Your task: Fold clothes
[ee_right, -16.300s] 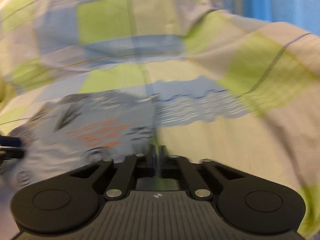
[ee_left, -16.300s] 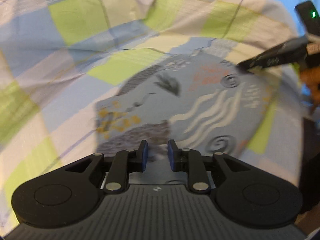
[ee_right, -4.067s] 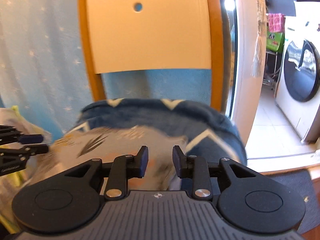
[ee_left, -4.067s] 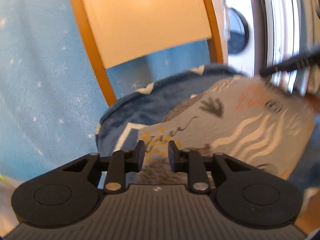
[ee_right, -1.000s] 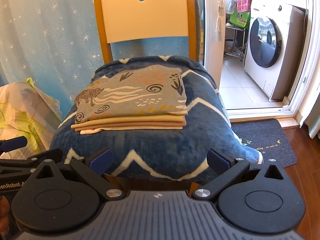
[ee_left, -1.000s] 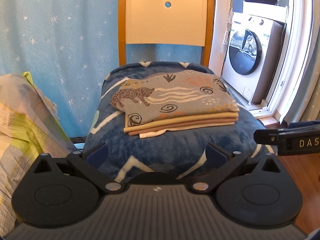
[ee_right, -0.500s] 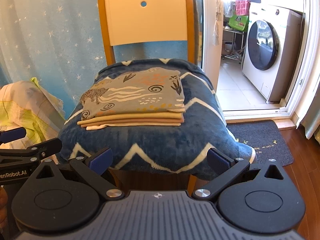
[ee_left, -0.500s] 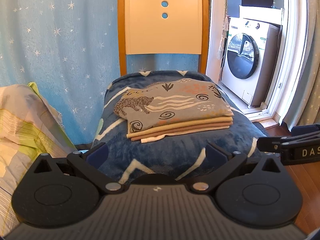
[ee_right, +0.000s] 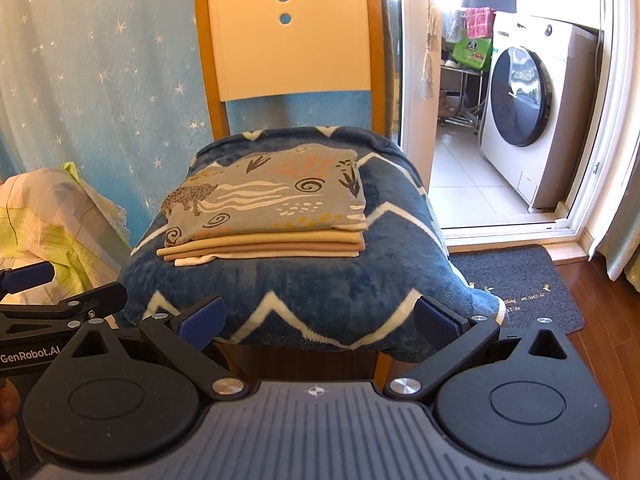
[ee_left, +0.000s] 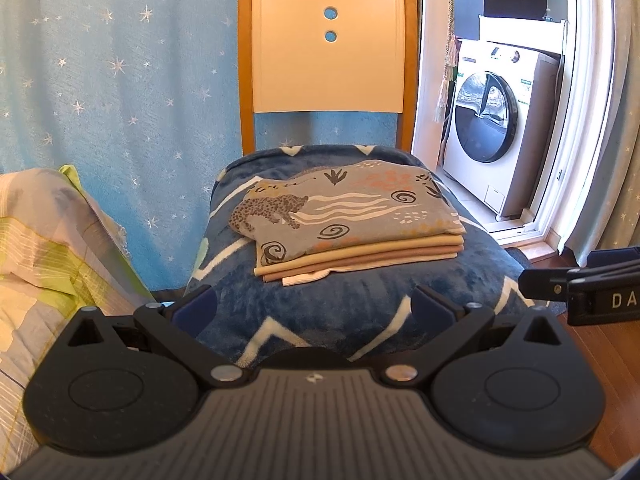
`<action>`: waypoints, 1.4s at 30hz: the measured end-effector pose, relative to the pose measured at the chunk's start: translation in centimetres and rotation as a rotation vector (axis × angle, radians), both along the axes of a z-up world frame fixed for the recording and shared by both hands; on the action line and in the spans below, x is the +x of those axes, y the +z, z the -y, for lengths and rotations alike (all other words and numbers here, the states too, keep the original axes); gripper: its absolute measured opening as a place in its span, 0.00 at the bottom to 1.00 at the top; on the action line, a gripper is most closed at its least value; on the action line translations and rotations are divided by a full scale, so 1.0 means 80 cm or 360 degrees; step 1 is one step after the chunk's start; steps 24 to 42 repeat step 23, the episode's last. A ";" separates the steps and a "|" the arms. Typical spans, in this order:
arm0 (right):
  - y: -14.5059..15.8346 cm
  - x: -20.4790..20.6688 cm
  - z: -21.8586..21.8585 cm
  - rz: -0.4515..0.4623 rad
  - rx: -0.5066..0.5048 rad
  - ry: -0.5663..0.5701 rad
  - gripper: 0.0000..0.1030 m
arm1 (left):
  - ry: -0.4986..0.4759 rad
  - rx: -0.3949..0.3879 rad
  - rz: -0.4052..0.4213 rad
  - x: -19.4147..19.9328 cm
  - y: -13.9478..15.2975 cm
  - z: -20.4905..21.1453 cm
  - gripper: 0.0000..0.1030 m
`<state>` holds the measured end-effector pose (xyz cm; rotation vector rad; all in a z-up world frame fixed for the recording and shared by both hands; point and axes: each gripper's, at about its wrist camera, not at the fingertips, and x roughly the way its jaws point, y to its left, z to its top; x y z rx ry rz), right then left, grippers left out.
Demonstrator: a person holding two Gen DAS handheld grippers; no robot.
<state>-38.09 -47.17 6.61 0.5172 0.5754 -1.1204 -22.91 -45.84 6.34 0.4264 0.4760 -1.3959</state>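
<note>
A folded grey garment with a leopard and swirl print [ee_left: 340, 212] [ee_right: 268, 200] lies on top of a stack of folded tan clothes [ee_left: 360, 260] [ee_right: 264, 248]. The stack rests on a chair seat covered by a dark blue zigzag blanket [ee_left: 340, 312] [ee_right: 288, 292]. My left gripper [ee_left: 314, 310] is open and empty, held back from the chair's front edge. My right gripper [ee_right: 318, 320] is also open and empty, a similar distance in front of the seat. Each gripper shows at the edge of the other's view.
The chair's cream and orange backrest [ee_left: 328, 40] stands against a blue starred curtain [ee_left: 100, 80]. A bed with a green and blue checked cover [ee_left: 44, 248] is at the left. An open doorway with a washing machine [ee_right: 524, 108] and a dark doormat [ee_right: 520, 284] lie to the right.
Both grippers have pulled back and up a little from the chair in the last second. Earlier they carried the grey garment from the bed and set it on the stack.
</note>
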 end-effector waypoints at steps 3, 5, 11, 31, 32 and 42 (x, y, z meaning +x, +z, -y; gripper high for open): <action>0.000 0.001 0.000 -0.0006 -0.0004 0.0001 1.00 | 0.0002 0.0007 -0.0005 0.000 -0.002 0.001 0.99; -0.001 0.001 0.001 -0.0005 0.0000 0.0004 1.00 | 0.0002 0.0011 -0.0005 0.001 -0.004 0.001 0.99; -0.004 0.004 0.001 0.0001 0.0010 0.0014 1.00 | 0.0000 0.0021 -0.0015 0.001 -0.007 0.001 0.99; -0.010 0.005 0.005 -0.0008 0.0031 0.0008 1.00 | 0.0006 0.0030 -0.0023 0.000 -0.016 0.007 0.99; -0.010 0.005 0.005 -0.0008 0.0031 0.0008 1.00 | 0.0006 0.0030 -0.0023 0.000 -0.016 0.007 0.99; -0.010 0.005 0.005 -0.0008 0.0031 0.0008 1.00 | 0.0006 0.0030 -0.0023 0.000 -0.016 0.007 0.99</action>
